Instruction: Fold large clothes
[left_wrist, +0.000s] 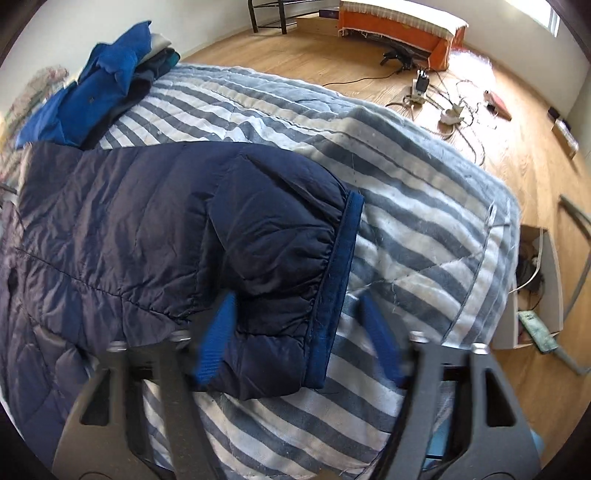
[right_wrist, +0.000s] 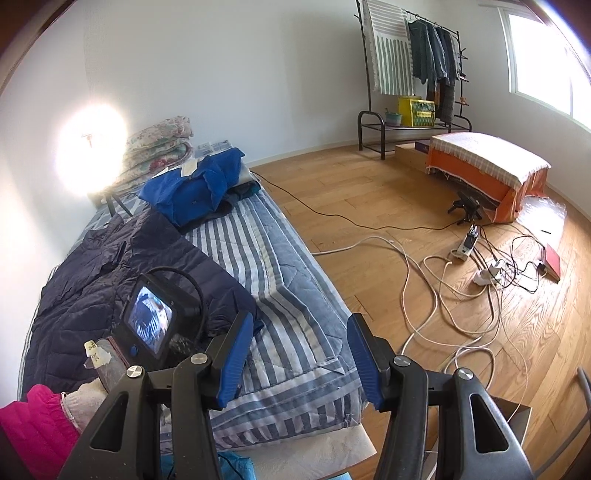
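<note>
The dark navy quilted puffer jacket (left_wrist: 155, 221) is spread on the blue-and-white striped quilt (left_wrist: 424, 229), its cuff at twelve o'clock between the left gripper (left_wrist: 299, 336) (nearer) jaws; both it and the right gripper (right_wrist: 301, 356) are held wide, empty.

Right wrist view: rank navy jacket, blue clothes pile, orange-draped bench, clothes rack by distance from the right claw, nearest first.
From the right claw:
1. Navy jacket, on the bed, left.
2. Blue clothes pile, farther up the bed.
3. Orange-draped bench, on the floor, right.
4. Clothes rack, against the far wall.
</note>
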